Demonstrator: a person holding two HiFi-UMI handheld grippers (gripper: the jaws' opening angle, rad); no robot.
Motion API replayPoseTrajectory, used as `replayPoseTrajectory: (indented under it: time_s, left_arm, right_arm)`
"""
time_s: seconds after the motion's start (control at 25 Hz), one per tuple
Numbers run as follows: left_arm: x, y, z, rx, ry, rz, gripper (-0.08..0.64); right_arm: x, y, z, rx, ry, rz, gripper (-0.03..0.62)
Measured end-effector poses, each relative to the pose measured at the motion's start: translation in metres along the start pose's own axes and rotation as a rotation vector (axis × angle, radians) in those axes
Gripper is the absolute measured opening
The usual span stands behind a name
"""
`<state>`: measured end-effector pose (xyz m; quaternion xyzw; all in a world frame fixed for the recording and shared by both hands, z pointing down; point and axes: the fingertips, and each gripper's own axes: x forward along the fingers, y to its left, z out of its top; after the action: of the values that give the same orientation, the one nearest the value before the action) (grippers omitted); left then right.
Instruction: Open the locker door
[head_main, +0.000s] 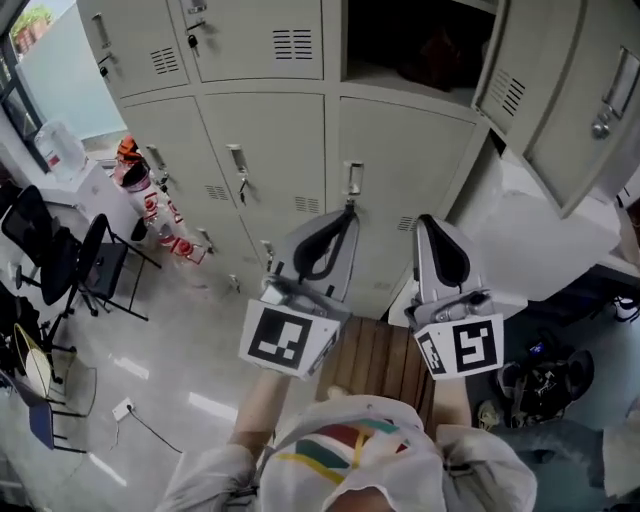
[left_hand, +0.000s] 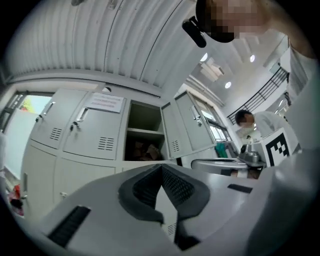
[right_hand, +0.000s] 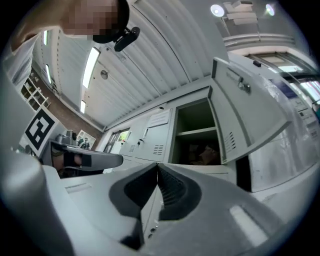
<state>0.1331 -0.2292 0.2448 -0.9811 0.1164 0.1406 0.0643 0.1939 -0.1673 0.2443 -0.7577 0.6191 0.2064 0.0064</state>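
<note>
A bank of grey lockers (head_main: 270, 150) stands in front of me. One upper compartment (head_main: 420, 50) is open, its door (head_main: 565, 90) swung out to the right and dark items inside. The lower doors are closed; one closed door (head_main: 400, 170) carries a handle (head_main: 353, 178) at its left edge. My left gripper (head_main: 347, 208) is shut and empty, its tip just below that handle, apart from it. To its right my right gripper (head_main: 422, 220) is shut and empty too, in front of the same closed door. The left gripper (left_hand: 161, 167) and the right gripper (right_hand: 157, 165) show their pads together.
Black chairs (head_main: 60, 260) and a water jug (head_main: 58, 148) stand at the left, red-and-white items (head_main: 150, 200) by the lockers. A wooden slatted board (head_main: 385, 360) lies under me, a black bag (head_main: 540, 385) at the right. Another person (left_hand: 247, 120) stands beyond the open door.
</note>
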Motion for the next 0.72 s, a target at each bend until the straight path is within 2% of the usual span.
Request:
replayPoseTrajectory:
  time_s: [0.08,0.2,0.4,0.56,0.72]
  left_arm:
    - [-0.021,0.019,-0.007,0.018,0.006,0.088,0.014]
    - [-0.060,0.049,-0.018,0.048,0.012,0.262,0.014]
    - [-0.129,0.086,-0.037,0.074,0.029,0.514,0.014]
    - [-0.167,0.102,-0.053,0.071,0.078,0.636,0.014]
    - [-0.188,0.111,-0.060,0.078,0.107,0.713,0.014]
  right_arm:
    - [0.015,0.030,-0.011,0.002,0.011,0.070,0.005]
    - [0.031,0.078,-0.028,0.024,0.027,0.182,0.005]
    - [0.043,0.149,-0.051,0.087,0.052,0.311,0.005]
    - [0.048,0.185,-0.068,0.088,0.080,0.403,0.005]
    - [0.050,0.205,-0.079,0.135,0.108,0.450,0.005]
